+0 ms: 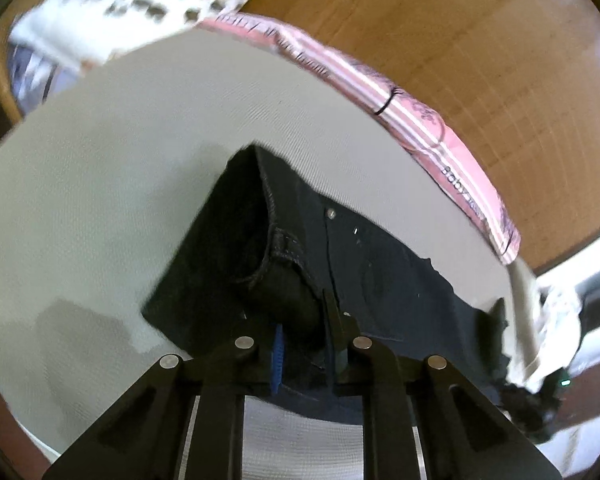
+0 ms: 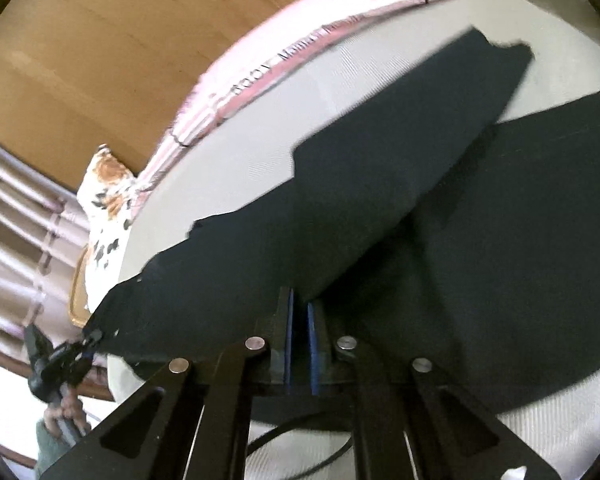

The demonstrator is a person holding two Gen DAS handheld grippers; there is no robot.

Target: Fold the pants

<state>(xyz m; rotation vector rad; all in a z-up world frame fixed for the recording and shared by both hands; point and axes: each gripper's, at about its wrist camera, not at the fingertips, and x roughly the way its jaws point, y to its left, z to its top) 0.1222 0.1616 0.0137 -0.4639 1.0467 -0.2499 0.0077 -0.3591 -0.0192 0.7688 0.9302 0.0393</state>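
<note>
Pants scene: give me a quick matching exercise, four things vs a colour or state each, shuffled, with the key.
Things:
1. pants
2. left gripper
3. sheet
4. pink package

Descriptions:
A. pale grey-white, spread under the garment
B. striped, lying along the far edge of the sheet
C. dark, waistband end pinched and raised
D. closed on the waistband fabric

Pairs: 1-C, 2-D, 3-A, 4-B

The right gripper is shut too, with dark fabric of the pants at its tips.
</note>
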